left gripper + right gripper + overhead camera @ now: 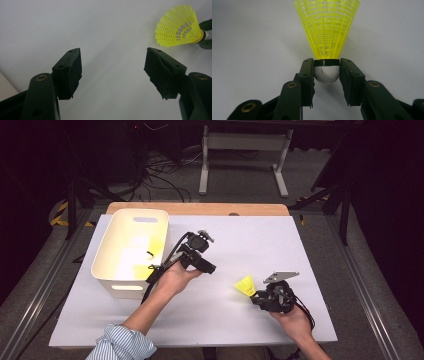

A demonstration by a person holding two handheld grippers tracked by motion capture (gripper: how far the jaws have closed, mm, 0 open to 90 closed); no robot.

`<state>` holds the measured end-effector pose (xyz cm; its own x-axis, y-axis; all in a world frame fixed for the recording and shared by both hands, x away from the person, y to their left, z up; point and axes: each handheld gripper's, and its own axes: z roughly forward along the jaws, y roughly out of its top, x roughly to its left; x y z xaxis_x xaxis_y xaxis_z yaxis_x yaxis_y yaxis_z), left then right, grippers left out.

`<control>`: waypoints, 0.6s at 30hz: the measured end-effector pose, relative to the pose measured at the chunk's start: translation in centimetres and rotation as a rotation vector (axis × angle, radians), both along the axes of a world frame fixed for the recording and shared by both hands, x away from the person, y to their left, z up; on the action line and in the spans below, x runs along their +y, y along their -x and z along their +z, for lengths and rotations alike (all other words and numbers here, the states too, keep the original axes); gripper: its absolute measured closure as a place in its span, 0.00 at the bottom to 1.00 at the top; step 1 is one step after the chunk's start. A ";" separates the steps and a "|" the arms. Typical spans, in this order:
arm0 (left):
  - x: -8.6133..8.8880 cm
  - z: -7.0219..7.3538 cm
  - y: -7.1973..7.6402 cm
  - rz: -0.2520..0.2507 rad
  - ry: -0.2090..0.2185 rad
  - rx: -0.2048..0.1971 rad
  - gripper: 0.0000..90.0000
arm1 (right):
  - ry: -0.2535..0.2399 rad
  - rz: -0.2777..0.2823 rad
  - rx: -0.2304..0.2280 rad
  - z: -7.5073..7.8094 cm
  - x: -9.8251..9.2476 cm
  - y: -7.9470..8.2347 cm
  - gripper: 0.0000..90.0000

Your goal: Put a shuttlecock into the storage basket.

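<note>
Dark floor and tangled cables are lying beyond the white surface [225,320] in the high view, where a cream bin [131,252] is sitting at the far left with a yellow glow on its inner wall. Just to the bin's right, the person's left hand is holding the left claw [206,268] above the surface, its jaws pointing toward the right side. Nearer the front right, the right claw [256,298] is gripping a yellow shuttlecock [245,285] low over the surface, the skirt fanning out toward the left claw, well apart from the bin. A striped sleeve [122,345] is showing at the bottom edge. Looking along the left claw [113,72] in its own view, the jaws are standing wide apart with nothing between them, and the shuttlecock [178,26] is lying off to the upper right. Looking along the right claw [327,75] in its own view, both pads are pressing on the white cork base of the shuttlecock [327,27], whose skirt is pointing away from the camera.
</note>
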<state>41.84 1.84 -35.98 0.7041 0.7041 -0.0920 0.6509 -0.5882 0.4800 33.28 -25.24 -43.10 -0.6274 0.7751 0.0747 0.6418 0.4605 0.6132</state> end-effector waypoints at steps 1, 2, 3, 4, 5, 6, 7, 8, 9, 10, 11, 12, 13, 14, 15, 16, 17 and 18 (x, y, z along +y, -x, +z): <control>0.1 0.0 0.1 -0.001 0.007 0.001 0.34 | -0.002 0.003 -0.002 0.1 0.0 -0.1 0.72; 0.1 0.0 0.1 -0.002 0.011 0.002 0.34 | -0.006 0.006 -0.003 0.3 0.1 -0.2 0.72; 0.1 0.0 0.1 -0.003 0.012 0.001 0.34 | -0.005 0.007 -0.004 0.4 0.2 -0.3 0.72; 0.2 0.0 0.1 -0.004 0.014 0.002 0.34 | -0.009 0.011 -0.004 0.5 0.3 -0.4 0.72; 0.3 -0.1 0.1 -0.005 0.017 0.002 0.34 | -0.008 0.014 -0.003 0.6 0.4 -0.5 0.72; 0.4 -0.1 0.2 -0.003 0.026 0.008 0.34 | -0.009 0.019 -0.003 0.8 0.6 -0.7 0.72; 0.4 -0.1 0.2 -0.004 0.027 0.008 0.34 | -0.008 0.023 -0.003 0.9 0.7 -0.8 0.72; 0.5 -0.2 0.2 -0.004 0.027 0.007 0.34 | -0.007 0.025 0.000 1.0 0.8 -0.9 0.72; 0.5 -0.2 0.3 -0.004 0.031 0.010 0.34 | -0.006 0.029 -0.004 1.1 0.9 -1.0 0.72; 0.5 -0.3 0.3 -0.004 0.033 0.010 0.34 | -0.004 0.034 -0.006 1.1 1.1 -1.1 0.72; 0.5 -0.3 0.3 -0.007 0.030 0.011 0.34 | -0.004 0.037 -0.006 1.2 1.2 -1.1 0.72; 0.5 -0.3 0.3 -0.007 0.030 0.011 0.34 | -0.004 0.037 -0.006 1.2 1.2 -1.1 0.72; 0.5 -0.3 0.3 -0.009 0.028 0.007 0.34 | -0.004 0.040 -0.005 1.2 1.3 -1.2 0.72; 0.5 -0.3 0.4 -0.011 0.031 0.008 0.34 | -0.002 0.044 -0.006 1.3 1.5 -1.3 0.72; 0.4 -0.3 0.5 -0.012 0.040 0.014 0.34 | 0.001 0.051 -0.005 1.4 1.8 -1.5 0.72; 0.4 -0.3 0.5 -0.017 0.040 0.014 0.34 | 0.001 0.054 -0.006 1.5 1.9 -1.6 0.72; 0.4 -0.3 0.5 -0.017 0.040 0.014 0.34 | 0.001 0.054 -0.006 1.5 1.9 -1.6 0.72; 0.4 -0.3 0.5 -0.017 0.043 0.015 0.34 | 0.003 0.055 -0.004 1.6 2.1 -1.7 0.72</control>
